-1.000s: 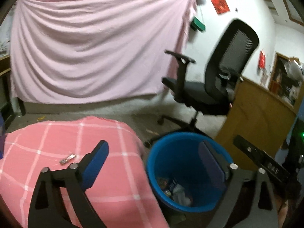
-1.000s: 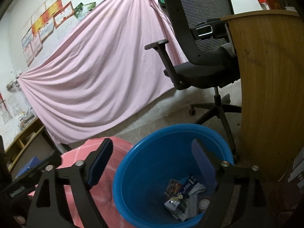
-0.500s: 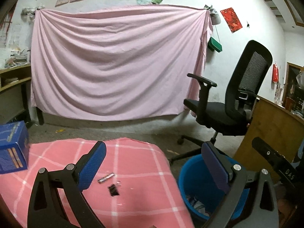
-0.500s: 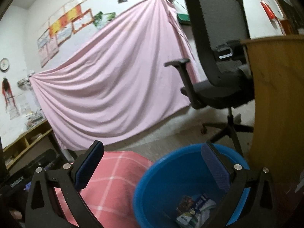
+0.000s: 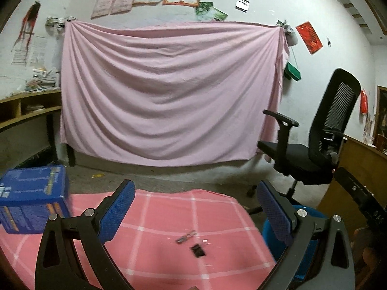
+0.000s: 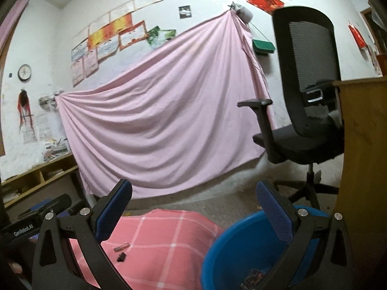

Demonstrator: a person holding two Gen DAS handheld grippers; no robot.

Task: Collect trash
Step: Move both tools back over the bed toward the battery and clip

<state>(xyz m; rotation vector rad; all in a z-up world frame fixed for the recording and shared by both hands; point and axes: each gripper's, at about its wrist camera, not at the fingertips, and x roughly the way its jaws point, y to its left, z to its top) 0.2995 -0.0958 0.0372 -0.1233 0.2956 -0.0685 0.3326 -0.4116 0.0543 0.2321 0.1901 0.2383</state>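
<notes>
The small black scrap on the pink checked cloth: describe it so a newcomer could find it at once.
Start at the pink checked cloth covering the table, with the blue bin at its right edge. Near that edge lie two scraps: the black scrap is the squat, dark one, nearer the camera than the long thin wrapper.

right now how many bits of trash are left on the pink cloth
2 clear ones: a thin wrapper strip mid-cloth, and a small black scrap just nearer the camera. A tiny pale fleck beside them may be a third; the grippers may hide more.
</notes>
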